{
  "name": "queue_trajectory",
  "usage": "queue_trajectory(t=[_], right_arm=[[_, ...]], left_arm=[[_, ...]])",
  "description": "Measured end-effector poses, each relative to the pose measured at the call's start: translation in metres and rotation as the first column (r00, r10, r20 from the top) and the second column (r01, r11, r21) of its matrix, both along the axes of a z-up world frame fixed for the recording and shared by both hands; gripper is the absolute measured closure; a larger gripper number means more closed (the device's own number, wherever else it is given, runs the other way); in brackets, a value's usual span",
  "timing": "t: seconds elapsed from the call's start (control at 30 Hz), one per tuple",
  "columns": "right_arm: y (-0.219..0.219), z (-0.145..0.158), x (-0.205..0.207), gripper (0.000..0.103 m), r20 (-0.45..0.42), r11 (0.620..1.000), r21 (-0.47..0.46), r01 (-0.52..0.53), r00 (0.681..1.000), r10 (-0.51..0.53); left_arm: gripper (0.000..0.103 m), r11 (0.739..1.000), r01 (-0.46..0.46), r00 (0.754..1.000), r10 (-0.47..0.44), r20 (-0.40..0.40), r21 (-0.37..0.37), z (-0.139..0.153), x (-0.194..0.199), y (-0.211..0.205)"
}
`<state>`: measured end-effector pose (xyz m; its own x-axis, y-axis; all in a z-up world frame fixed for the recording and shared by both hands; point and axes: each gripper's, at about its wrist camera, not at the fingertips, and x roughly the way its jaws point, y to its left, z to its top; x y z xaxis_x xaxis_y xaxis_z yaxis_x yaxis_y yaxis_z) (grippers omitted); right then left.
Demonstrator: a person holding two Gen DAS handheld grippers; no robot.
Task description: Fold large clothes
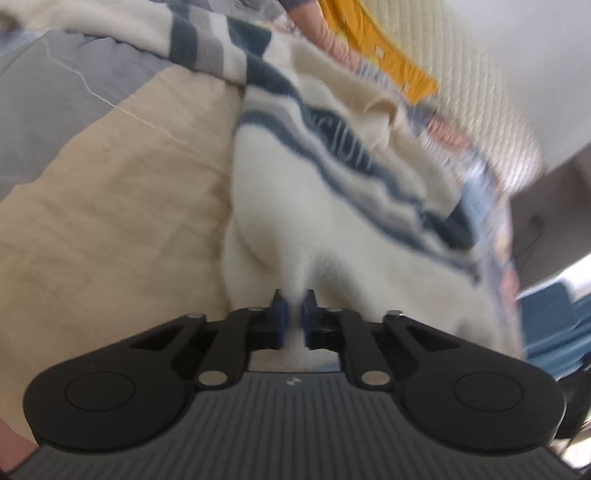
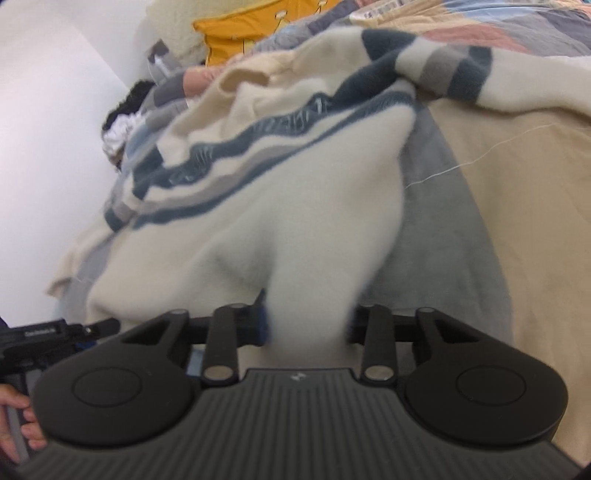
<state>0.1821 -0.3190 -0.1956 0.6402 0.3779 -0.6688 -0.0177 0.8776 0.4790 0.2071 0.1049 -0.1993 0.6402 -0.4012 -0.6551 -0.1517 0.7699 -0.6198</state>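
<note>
A cream fleece garment point(image 1: 295, 221) with dark blue and grey stripes lies crumpled on a bed. In the left wrist view my left gripper point(image 1: 294, 295) is shut on a thin pinch of its cream cloth, which rises in a small peak between the blue-padded fingers. In the right wrist view the same garment point(image 2: 280, 199) spreads up and left, and my right gripper point(image 2: 308, 314) is shut on a thick bunched fold of its cream hem. That fold hides the right gripper's fingertips. The striped band runs across the upper part of both views.
The garment rests on a patchwork quilt point(image 1: 103, 206) of beige and grey panels. A yellow pillow point(image 2: 255, 29) lies at the head of the bed by a white wall point(image 2: 55, 110). A person's hand point(image 2: 18, 424) shows at the lower left.
</note>
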Motion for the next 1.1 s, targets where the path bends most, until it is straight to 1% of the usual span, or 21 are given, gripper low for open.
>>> queue_trajectory(t=[0.1, 0.13, 0.17, 0.23, 0.27, 0.3, 0.33, 0.37, 0.43, 0.53, 0.63, 0.77, 0.87, 0.93, 1.03, 1.1], right_arm=[[-0.007, 0.012, -0.009, 0.075, 0.035, 0.998, 0.059, 0.002, 0.999, -0.004], [-0.011, 0.016, -0.012, 0.078, 0.047, 0.996, 0.092, 0.002, 0.999, -0.006], [-0.016, 0.021, -0.014, 0.079, 0.061, 0.991, 0.133, -0.002, 0.998, -0.006], [-0.028, 0.030, -0.020, 0.080, 0.100, 0.975, 0.220, -0.006, 0.995, -0.016], [-0.037, 0.034, -0.023, 0.080, 0.120, 0.959, 0.282, -0.005, 0.992, -0.030], [-0.043, 0.036, -0.024, 0.081, 0.132, 0.943, 0.334, -0.002, 0.990, -0.045], [-0.049, 0.039, -0.023, 0.081, 0.143, 0.927, 0.374, 0.000, 0.988, -0.057], [-0.054, 0.041, -0.021, 0.081, 0.150, 0.916, 0.401, 0.001, 0.986, -0.067], [-0.057, 0.044, -0.010, 0.081, 0.147, 0.904, 0.427, 0.015, 0.985, -0.086], [-0.063, 0.036, 0.004, 0.081, 0.097, 0.892, 0.448, 0.058, 0.989, -0.113], [-0.062, 0.019, 0.014, 0.081, 0.011, 0.903, 0.411, 0.127, 0.989, -0.144], [-0.054, -0.010, 0.024, 0.081, -0.108, 0.911, 0.363, 0.198, 0.980, -0.169], [-0.046, -0.021, 0.024, 0.080, -0.145, 0.919, 0.334, 0.208, 0.975, -0.168], [-0.046, -0.023, 0.019, 0.079, -0.137, 0.921, 0.328, 0.208, 0.976, -0.172], [-0.041, -0.029, 0.011, 0.070, -0.169, 0.926, 0.306, 0.223, 0.969, -0.178], [-0.035, -0.031, 0.006, 0.066, -0.185, 0.941, 0.255, 0.224, 0.966, -0.180]], left_arm=[[0.096, 0.991, -0.031, 0.998, 0.037, 0.047, -0.128, 0.014, -0.008, 0.017], [0.096, 0.983, -0.039, 0.996, 0.052, 0.068, -0.177, 0.020, -0.011, 0.023], [0.096, 0.972, -0.043, 0.993, 0.066, 0.094, -0.230, 0.025, -0.013, 0.030], [0.096, 0.937, -0.053, 0.984, 0.107, 0.139, -0.346, 0.032, -0.016, 0.043], [0.096, 0.915, -0.058, 0.981, 0.126, 0.147, -0.399, 0.032, -0.014, 0.049], [0.096, 0.897, -0.060, 0.979, 0.138, 0.148, -0.437, 0.032, -0.010, 0.052], [0.096, 0.887, -0.066, 0.979, 0.145, 0.141, -0.457, 0.033, -0.005, 0.055], [0.096, 0.882, -0.075, 0.980, 0.152, 0.130, -0.465, 0.032, 0.000, 0.055], [0.096, 0.883, -0.091, 0.981, 0.158, 0.111, -0.460, 0.030, 0.011, 0.055], [0.096, 0.886, -0.114, 0.985, 0.160, 0.066, -0.449, 0.019, 0.023, 0.051], [0.096, 0.905, -0.142, 0.987, 0.160, 0.012, -0.401, 0.005, 0.032, 0.046], [0.096, 0.925, -0.169, 0.986, 0.161, -0.053, -0.340, -0.018, 0.042, 0.044], [0.095, 0.931, -0.167, 0.986, 0.154, -0.064, -0.324, -0.028, 0.043, 0.043], [0.091, 0.938, -0.161, 0.987, 0.147, -0.068, -0.308, -0.030, 0.041, 0.041], [0.087, 0.944, -0.138, 0.990, 0.120, -0.078, -0.299, -0.034, 0.037, 0.035], [0.072, 0.949, -0.128, 0.991, 0.112, -0.073, -0.287, -0.033, 0.033, 0.031]])
